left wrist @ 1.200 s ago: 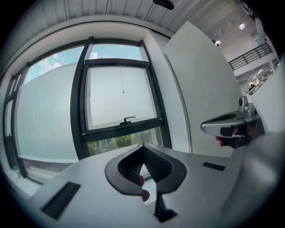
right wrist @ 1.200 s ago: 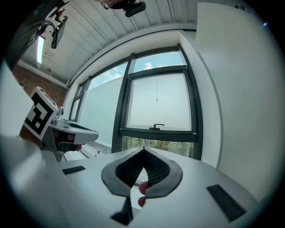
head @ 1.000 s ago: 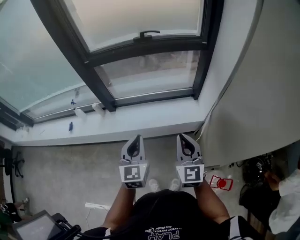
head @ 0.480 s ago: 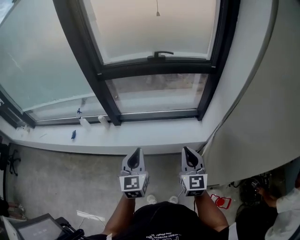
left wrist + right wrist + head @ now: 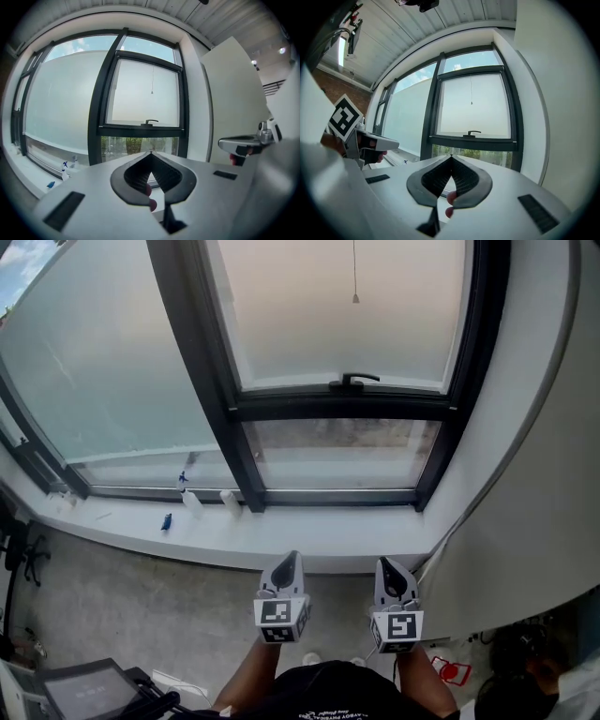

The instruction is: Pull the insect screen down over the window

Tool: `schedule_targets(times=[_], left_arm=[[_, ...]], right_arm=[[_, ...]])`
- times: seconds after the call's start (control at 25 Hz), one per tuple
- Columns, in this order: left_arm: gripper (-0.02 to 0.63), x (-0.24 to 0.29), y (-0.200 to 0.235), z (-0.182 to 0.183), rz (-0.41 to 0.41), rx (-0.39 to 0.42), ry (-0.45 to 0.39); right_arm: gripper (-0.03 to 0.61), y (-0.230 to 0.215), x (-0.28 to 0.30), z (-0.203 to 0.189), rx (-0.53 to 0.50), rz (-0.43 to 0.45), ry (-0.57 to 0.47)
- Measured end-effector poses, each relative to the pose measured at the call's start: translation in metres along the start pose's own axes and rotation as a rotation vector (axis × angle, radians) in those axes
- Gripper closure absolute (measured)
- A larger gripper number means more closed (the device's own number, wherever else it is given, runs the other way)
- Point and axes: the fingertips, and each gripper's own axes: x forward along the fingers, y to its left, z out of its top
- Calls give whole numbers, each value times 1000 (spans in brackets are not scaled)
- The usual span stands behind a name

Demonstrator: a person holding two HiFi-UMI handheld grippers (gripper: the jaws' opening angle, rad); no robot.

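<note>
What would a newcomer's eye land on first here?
The big dark-framed window fills the upper picture, a thin cord dangling down its right pane. Below, the left gripper and right gripper point at it side by side, both shut and empty, short of the white sill.

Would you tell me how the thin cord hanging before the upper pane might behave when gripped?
The cord looks thread-thin and hangs straight, so it is probably floppy and light. Its free end carries only a small bead, so it would likely swing away when nudged. Being so thin, it may slip between jaws.
</note>
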Motion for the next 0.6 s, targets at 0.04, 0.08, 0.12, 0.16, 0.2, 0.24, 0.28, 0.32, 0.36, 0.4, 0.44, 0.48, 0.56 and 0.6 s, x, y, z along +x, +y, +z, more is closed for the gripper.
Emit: schedule_targets(times=[0.04,0.08,0.12,0.16,0.2,0.24,0.28,0.32,0.36,0.4,0.44,0.48,0.56,0.6], left_arm=[[611,0,3,1,-2,7,-4],[611,0,7,2,-5,15,-9],[611,1,11,3,-9,20,-14],[611,2,14,5,-15,21,-17],[611,3,18,6,-20,21,-18],[611,4,21,9,-23,23,-20],[611,4,26,12,-21,27,-23],[611,4,29,15,-18,33,-27],[611,5,32,17,-18,38,-30],[611,7,34,17,-22,41,-33],[611,9,35,16,-28,42,-33],[611,11,35,16,-35,40,-32],[611,17,35,15,-47,18,-24],[611,21,36,14,-47,11,-17]], right_arm=[[575,4,2,-1,5,0,2],[575,7,4,-2,12,-4,4],[575,9,6,-2,19,-11,6],[575,10,10,0,25,-20,5],[575,11,13,2,31,-29,4],[575,12,16,4,35,-36,2],[575,15,20,7,37,-40,-1],[575,17,23,8,38,-44,-5],[575,19,26,9,39,-48,-8],[575,20,28,8,40,-53,-9],[575,20,29,7,41,-58,-7],[575,20,29,4,41,-62,-3],[575,20,32,-2,43,-65,9],[575,20,34,-4,45,-65,16]])
